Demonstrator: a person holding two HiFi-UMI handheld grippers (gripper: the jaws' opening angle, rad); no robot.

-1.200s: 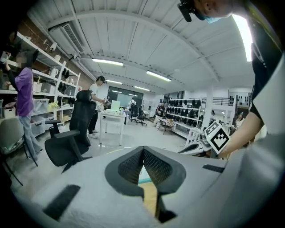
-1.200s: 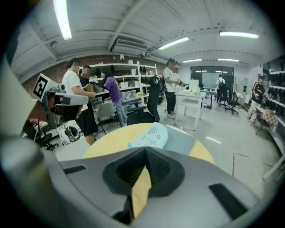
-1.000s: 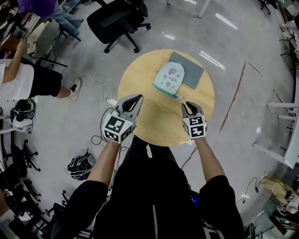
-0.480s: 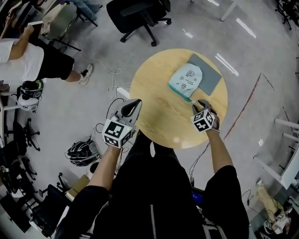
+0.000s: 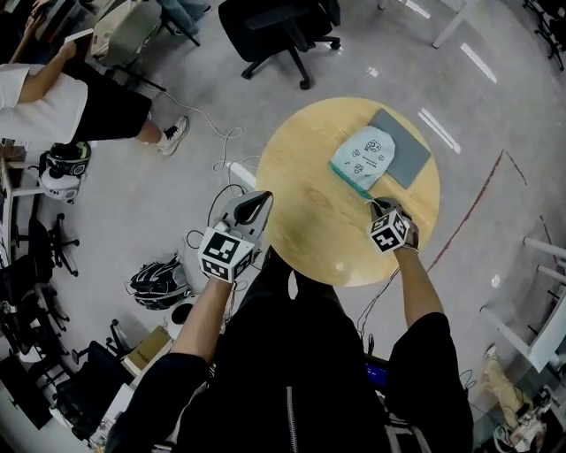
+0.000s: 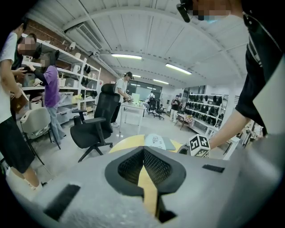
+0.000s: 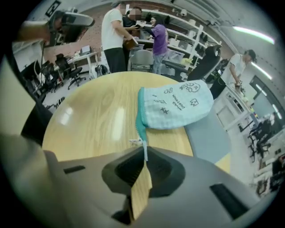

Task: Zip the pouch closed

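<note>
A light teal pouch [image 5: 364, 157] with small printed drawings lies on the round wooden table [image 5: 309, 212], partly over a grey mat [image 5: 404, 161]. In the right gripper view the pouch [image 7: 176, 104] has its zipper edge toward me, and the white zipper pull [image 7: 143, 144] runs in between the jaw tips. My right gripper [image 5: 378, 207] points steeply down at the pouch's near corner, and its jaws are closing with the pull pinched between them. My left gripper [image 5: 256, 202] is shut and empty at the table's left edge, well away from the pouch [image 6: 155, 141].
A black office chair [image 5: 279, 26] stands beyond the table. A seated person [image 5: 62, 106] is at the far left. A white cable [image 5: 212, 142] and a dark bag [image 5: 159, 285] lie on the floor to the left. Other people stand by shelves [image 7: 133, 31].
My right gripper has come forward and down to the pouch's near corner, and its jaws have come together round the zipper pull. The left gripper has drifted toward the table's left edge.
</note>
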